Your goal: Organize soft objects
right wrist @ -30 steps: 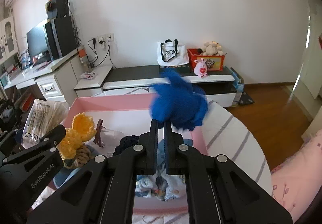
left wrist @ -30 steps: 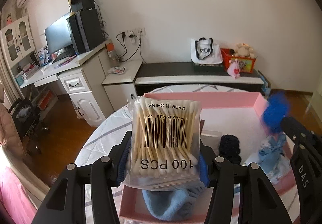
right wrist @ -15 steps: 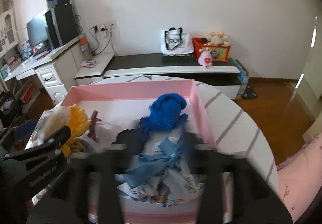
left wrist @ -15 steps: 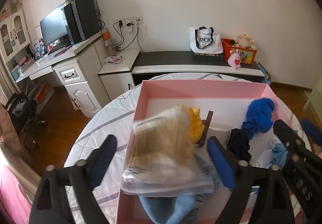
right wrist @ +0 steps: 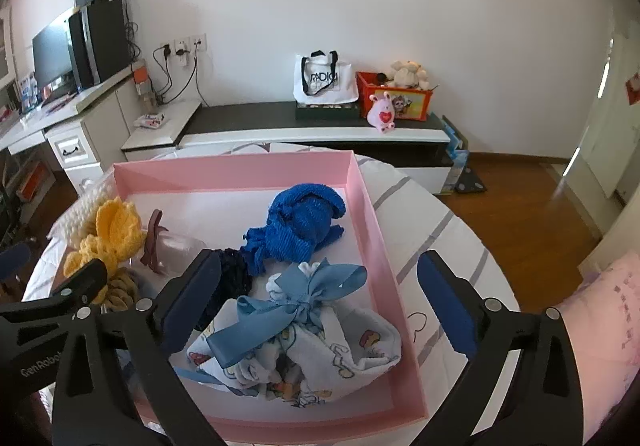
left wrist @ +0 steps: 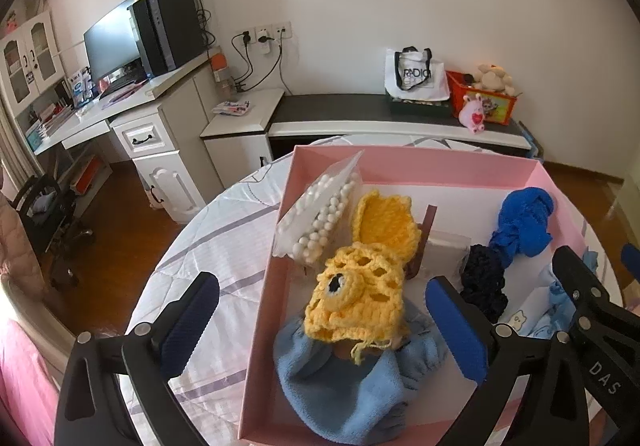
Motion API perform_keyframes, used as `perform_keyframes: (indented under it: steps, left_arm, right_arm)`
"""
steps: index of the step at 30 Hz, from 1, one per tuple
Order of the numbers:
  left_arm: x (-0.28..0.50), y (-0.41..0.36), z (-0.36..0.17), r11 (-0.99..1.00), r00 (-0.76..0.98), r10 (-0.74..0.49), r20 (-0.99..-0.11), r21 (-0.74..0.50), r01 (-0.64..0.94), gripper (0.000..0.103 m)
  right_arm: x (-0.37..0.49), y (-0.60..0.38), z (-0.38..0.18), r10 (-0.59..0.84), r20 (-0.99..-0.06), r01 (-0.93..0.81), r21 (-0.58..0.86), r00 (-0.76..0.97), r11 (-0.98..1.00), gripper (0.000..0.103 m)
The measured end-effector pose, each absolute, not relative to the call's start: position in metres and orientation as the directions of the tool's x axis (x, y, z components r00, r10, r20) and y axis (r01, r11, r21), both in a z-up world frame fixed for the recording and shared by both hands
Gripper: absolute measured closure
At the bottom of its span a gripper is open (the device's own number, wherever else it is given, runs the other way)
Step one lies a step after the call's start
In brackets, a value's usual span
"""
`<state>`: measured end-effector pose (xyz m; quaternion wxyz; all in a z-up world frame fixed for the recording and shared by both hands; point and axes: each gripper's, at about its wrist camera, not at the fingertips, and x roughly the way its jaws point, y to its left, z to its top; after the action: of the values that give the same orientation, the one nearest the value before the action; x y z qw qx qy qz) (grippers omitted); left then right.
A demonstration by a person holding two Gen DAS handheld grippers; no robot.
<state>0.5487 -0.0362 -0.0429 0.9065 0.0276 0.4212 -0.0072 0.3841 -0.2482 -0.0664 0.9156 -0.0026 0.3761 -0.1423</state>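
Cotton swab bag (left wrist: 325, 210) is down, leaning on the left wall of the pink box (left wrist: 416, 165); blue knit piece (right wrist: 298, 224) lies mid-box by the right wall. Both tools have just been opening: left tool (left wrist: 328, 326) and right tool (right wrist: 320, 306) stand wide, nothing between the pads. Judgement: lift both clear straight up so no pad snags the yellow crochet (left wrist: 360, 298) or the ribboned cloth bundle (right wrist: 296, 334). Swab bag is stiff, crinkly; may slide flat. Box sits on the quilted worktop (left wrist: 208, 246).
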Motion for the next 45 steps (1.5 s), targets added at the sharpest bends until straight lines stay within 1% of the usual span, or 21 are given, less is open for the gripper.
perform_keyframes:
  steps: [7,22,33,45]
  left_arm:
    - [0.543,-0.031,-0.041,0.999,0.634,0.006,-0.773,0.032,0.029,0.001]
    - [0.507,-0.021,-0.02,1.0,0.642,-0.001,-0.767,0.01,0.014,0.001]
    - [0.443,-0.012,0.008,1.0,0.706,0.0,-0.709,-0.003,-0.003,0.001]
    - [0.365,-0.003,0.043,1.0,0.755,-0.014,-0.656,-0.03,-0.008,0.001]
  right_arm:
    - [0.381,-0.245,-0.067,-0.266,-0.692,0.256,-0.12,0.672,0.959,0.0]
    - [0.354,-0.241,-0.057,-0.275,-0.687,0.268,-0.12,0.672,0.956,0.0]
    - [0.313,-0.241,-0.039,-0.28,-0.666,0.287,-0.102,0.692,0.952,0.0]
    - [0.249,-0.227,-0.005,-0.284,-0.584,0.279,-0.1,0.761,0.955,0.0]
